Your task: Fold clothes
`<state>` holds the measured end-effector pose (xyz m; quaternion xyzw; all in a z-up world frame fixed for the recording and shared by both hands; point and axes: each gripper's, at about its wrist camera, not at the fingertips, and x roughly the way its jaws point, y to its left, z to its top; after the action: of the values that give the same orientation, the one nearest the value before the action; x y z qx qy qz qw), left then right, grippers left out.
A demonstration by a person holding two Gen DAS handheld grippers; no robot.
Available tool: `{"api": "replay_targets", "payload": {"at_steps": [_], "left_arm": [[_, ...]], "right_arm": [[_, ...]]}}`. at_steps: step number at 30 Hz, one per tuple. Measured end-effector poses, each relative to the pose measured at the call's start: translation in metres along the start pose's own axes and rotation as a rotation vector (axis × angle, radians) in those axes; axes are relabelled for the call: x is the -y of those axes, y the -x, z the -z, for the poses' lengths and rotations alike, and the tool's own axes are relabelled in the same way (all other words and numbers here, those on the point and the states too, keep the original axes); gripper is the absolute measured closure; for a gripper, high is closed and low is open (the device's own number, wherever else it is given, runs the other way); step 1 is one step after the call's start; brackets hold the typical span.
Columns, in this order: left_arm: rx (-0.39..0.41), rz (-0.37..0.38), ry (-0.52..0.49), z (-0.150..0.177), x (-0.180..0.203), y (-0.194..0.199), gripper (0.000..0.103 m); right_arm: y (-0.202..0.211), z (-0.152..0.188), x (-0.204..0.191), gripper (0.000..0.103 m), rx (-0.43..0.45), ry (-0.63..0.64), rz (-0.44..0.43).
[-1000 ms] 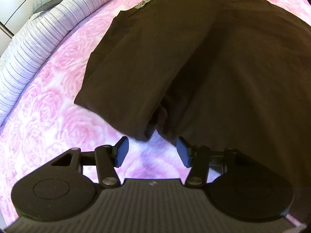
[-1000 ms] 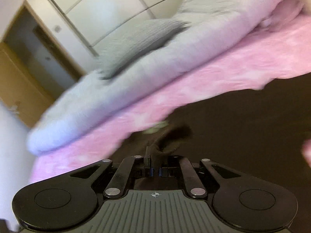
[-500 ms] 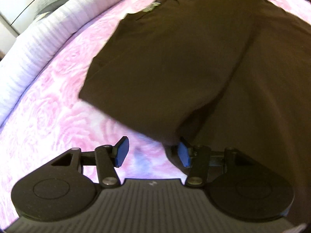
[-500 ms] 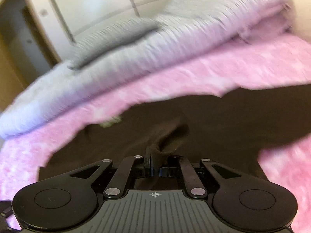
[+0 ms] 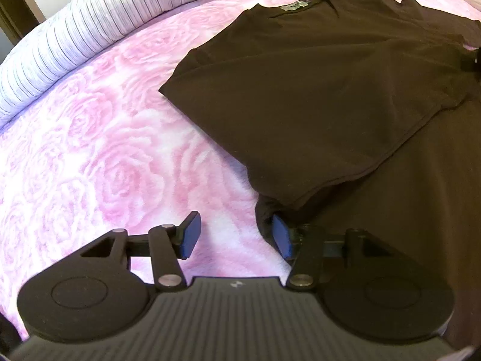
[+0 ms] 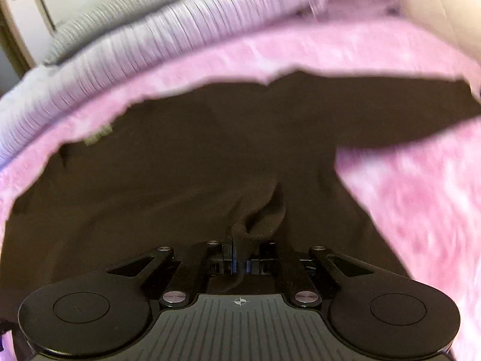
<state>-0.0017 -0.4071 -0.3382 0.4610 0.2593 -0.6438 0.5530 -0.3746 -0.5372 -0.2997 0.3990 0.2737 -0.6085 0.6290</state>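
1. While the dark brown shirt (image 5: 300, 90) lies spread on the pink rose-patterned blanket (image 5: 105, 150), the left claw (image 5: 236, 234) hangs over the shirt's near corner, released: its left pad is over bare blanket, and its right pad (image 5: 281, 236) sits at a bunched hem edge without pinching it.
2. The right claw (image 6: 239, 263) is clenched on a gathered ridge of the same shirt (image 6: 180, 165), the cloth rising in a small peak between its pads.
3. One side of the shirt is folded over onto its body; the folded panel's hem runs diagonally across the shirt.
4. To the shirt's left, the blanket is bare up to the striped white duvet (image 5: 75, 39) rolled along the far side.
5. The shirt's collar, with its pale label (image 5: 294, 6), points away from the left claw toward the duvet; its long axis runs from collar to the near hem.
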Motion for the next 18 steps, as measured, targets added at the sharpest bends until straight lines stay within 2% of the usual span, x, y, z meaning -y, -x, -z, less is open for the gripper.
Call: {"api": "replay_targets", "payload": {"at_steps": [5, 10, 11, 14, 16, 18], "left_arm": [[-0.001, 0.004, 0.005, 0.003, -0.001, 0.006, 0.055], [-0.01, -0.025, 0.003, 0.007, 0.004, 0.021, 0.056], [-0.015, -0.036, 0.002, 0.006, 0.005, 0.023, 0.056], [-0.055, -0.071, 0.003, 0.007, 0.018, 0.029, 0.056], [-0.078, -0.1, 0.016, 0.009, 0.032, 0.041, 0.056], [-0.085, -0.136, 0.023, 0.006, 0.051, 0.058, 0.056]], "right_arm": [[0.004, -0.006, -0.002, 0.099, -0.023, 0.057, -0.053], [0.035, -0.017, 0.003, 0.099, 0.136, 0.115, -0.1], [0.033, -0.013, 0.009, 0.099, 0.122, 0.109, -0.111], [0.012, 0.003, 0.032, 0.098, 0.005, 0.048, -0.123], [-0.004, 0.009, 0.055, 0.098, -0.088, -0.071, -0.183], [-0.008, 0.009, 0.07, 0.095, -0.123, -0.11, -0.251]]}}
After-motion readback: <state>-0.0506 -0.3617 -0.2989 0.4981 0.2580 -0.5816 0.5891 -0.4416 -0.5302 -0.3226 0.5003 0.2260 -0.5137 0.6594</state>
